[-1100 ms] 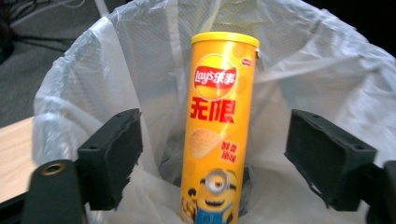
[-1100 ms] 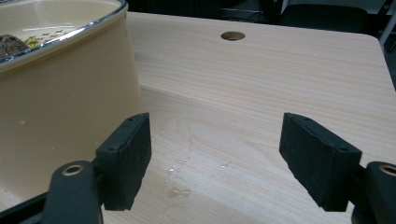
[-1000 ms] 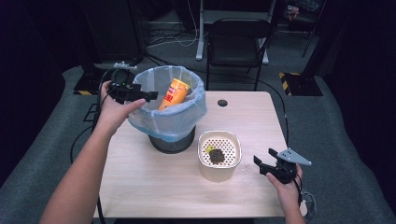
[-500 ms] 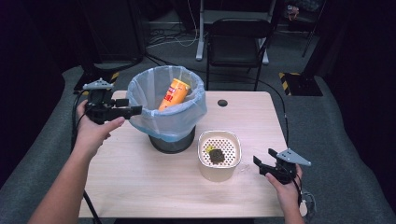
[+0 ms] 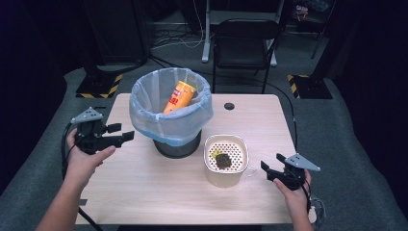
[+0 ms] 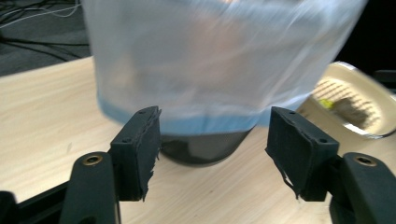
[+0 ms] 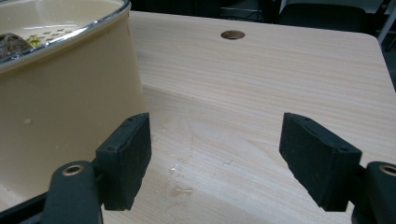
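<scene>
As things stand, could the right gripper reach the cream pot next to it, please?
Probably yes. The right gripper rests with open jaws just beside the cream pot, and only bare table lies between them, so nothing seems to block the way.

The bin [image 5: 176,144] is dark, lined with a pale blue see-through bag [image 5: 168,120]. In it stands an orange can [image 5: 179,96] with red print. The strainer bowl [image 5: 225,163] is cream, dotted with holes, holding dark scraps. The desk [image 5: 144,192] is light wood grain.
</scene>
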